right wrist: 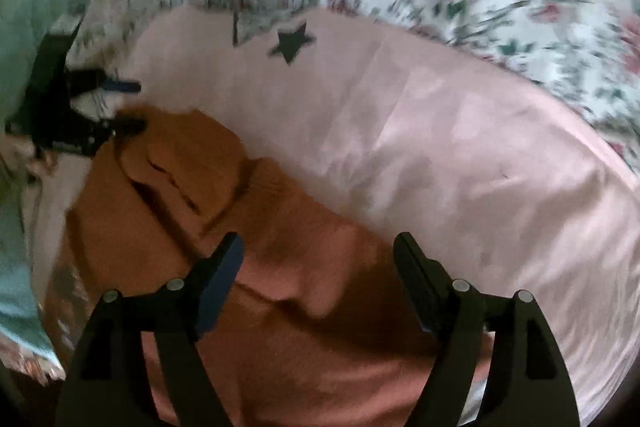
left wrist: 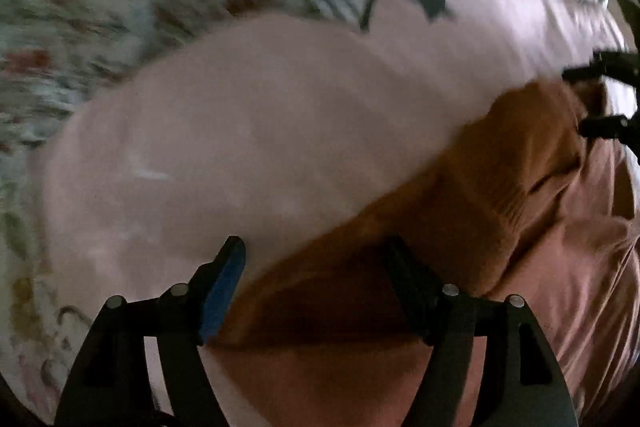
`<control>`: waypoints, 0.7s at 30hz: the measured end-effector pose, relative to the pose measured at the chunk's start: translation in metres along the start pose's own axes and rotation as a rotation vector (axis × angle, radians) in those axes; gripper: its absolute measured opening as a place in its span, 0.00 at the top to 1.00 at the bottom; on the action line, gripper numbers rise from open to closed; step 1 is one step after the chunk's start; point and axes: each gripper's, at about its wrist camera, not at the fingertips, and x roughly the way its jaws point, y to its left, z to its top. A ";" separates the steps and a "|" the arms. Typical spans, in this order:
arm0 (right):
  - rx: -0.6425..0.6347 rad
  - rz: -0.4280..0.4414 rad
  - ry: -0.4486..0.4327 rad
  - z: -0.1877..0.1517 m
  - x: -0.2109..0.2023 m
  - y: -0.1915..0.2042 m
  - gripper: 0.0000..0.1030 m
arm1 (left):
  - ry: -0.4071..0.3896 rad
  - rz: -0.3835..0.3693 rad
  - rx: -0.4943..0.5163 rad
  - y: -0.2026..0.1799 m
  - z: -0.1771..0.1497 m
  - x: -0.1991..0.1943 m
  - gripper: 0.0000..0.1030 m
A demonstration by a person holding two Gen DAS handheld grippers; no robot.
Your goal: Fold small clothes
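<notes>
Both tongs, left [left wrist: 316,285] and right [right wrist: 318,283], were wide open over the brown cloth [right wrist: 168,163]; better to pinch its near corners evenly before folding.

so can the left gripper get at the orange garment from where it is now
Probably yes. The left gripper is open with the orange garment lying directly ahead between its fingers on the pink sheet, nothing covering it. The right gripper is open nearby but not blocking.

We had the right gripper [right wrist: 316,267] jaws spread wide over the rust-brown garment [right wrist: 280,267], bunched on the pink sheet [right wrist: 440,131]; left gripper [right wrist: 128,105] sat at its far edge.
</notes>
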 end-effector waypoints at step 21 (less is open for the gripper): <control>0.296 -0.181 -0.187 -0.018 -0.018 -0.019 0.83 | -0.169 0.318 -0.187 -0.001 -0.012 -0.010 0.89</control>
